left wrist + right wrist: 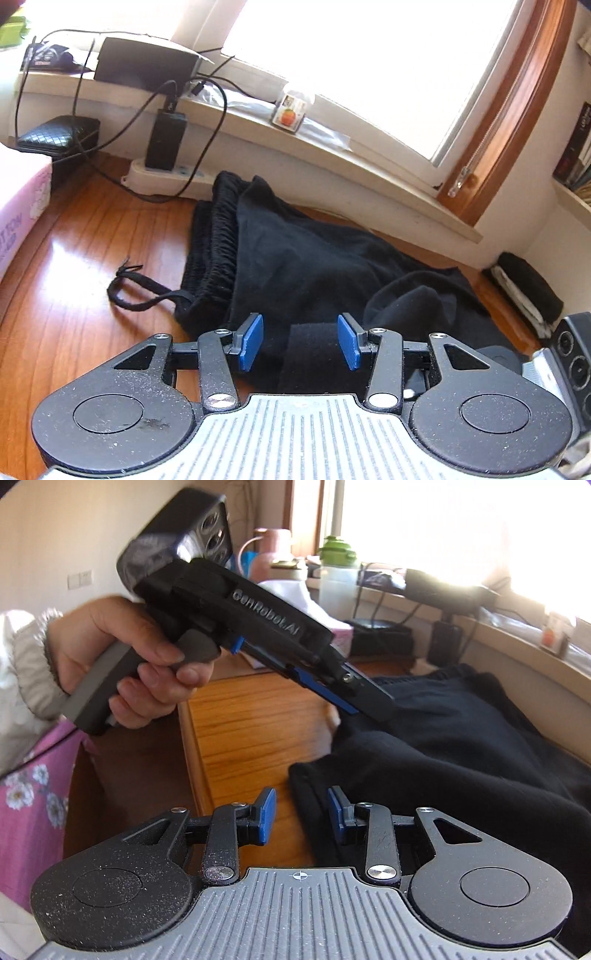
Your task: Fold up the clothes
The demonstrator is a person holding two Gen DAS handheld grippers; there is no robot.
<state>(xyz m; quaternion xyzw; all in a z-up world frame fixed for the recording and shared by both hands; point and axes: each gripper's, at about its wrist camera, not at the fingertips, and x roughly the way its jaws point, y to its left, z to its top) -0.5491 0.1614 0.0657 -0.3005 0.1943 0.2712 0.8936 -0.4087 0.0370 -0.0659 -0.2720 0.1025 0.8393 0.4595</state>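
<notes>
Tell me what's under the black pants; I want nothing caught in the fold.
The black pants lie on the wooden table, and bare wood shows around them, with the drawstring trailing loose. Whatever lies beneath the cloth itself is covered, so I cannot tell.

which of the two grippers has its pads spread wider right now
The left gripper: its blue pads stand well apart over the black trousers. The right gripper shows a narrower gap, empty, at the trousers' edge.

A bright window (369,66) with a brown wooden frame (517,110) flooded the upper right of the frame with daylight. Below it ran a pale sill (258,122). The glossy wooden counter (74,266) filled the lower left, and cream walls (55,535) stood behind.
</notes>
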